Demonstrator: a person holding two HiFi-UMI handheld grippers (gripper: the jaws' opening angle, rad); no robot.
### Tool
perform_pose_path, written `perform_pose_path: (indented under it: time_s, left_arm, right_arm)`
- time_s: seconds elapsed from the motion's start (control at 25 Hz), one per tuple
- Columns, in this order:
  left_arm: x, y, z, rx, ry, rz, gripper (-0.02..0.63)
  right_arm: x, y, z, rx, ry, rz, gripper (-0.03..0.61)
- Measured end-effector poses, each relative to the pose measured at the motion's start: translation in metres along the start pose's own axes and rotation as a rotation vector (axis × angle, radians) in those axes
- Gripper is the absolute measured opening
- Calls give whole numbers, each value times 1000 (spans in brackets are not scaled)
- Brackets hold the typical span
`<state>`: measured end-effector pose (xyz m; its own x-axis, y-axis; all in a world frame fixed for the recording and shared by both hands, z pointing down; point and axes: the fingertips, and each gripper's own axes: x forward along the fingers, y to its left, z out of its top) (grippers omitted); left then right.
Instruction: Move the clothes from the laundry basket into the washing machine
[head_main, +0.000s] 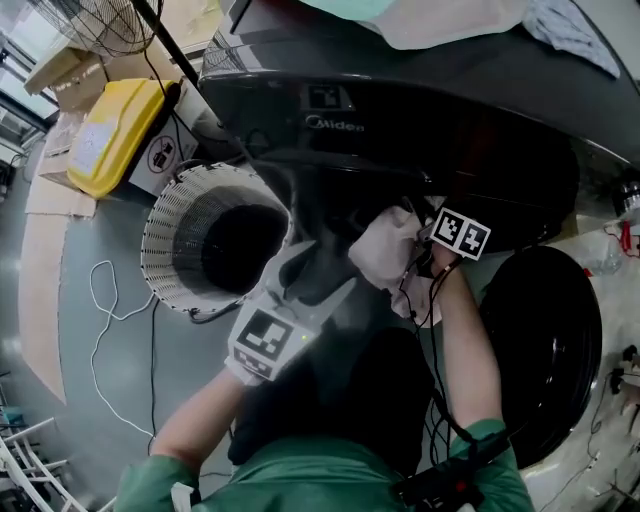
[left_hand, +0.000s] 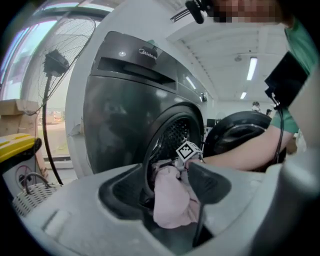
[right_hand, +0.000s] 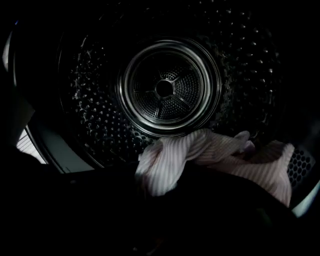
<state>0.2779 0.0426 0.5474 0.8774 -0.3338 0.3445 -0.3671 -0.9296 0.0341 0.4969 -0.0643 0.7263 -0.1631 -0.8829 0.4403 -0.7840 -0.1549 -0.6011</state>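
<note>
Forearms in green sleeves nearest, one tool in each hand. Left tool (head_main: 315, 270) has its jaws spread wide and grips nothing; it points at the pink striped garment (head_main: 385, 250), which shows between its jaws from its own view. Right tool (head_main: 420, 238) sits just right of it at the washing machine (head_main: 400, 120) mouth. Its jaws are a little apart, black against the dark, with the garment draped loosely across them and over the lip of the opening, the far end lying inside. Steel drum (right_hand: 167, 87) lies beyond. Round black door (head_main: 545, 350) is swung open at near right. White laundry basket (head_main: 160, 230) lies on its side on the floor, just left of the machine. Grey floor (head_main: 80, 380) carries a loose white cable (head_main: 100, 300). Yellow bin (head_main: 115, 135) lies farther left, with a stand fan (left_hand: 55, 60) beside it. Pale cloth (head_main: 440, 20) rests on the machine top. Far room is white, with strip lights (left_hand: 251, 67) overhead.
</note>
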Motion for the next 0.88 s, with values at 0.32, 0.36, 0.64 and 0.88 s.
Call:
perform_pose_path:
  time_s: [0.32, 0.36, 0.64, 0.88]
  left_arm:
    - [11, 12, -27, 6, -12, 9, 287]
    - [10, 11, -34, 4, -7, 8, 287]
    - [-7, 13, -44, 18, -22, 19, 287]
    - [-6, 13, -32, 23, -59, 2, 287]
  right_arm:
    - [20, -4, -25, -246, 89, -79, 299]
    - [22, -3, -28, -313, 131, -103, 298]
    - [1, 13, -20, -494, 165, -173, 364]
    - [-75, 24, 14, -264, -116, -100, 374]
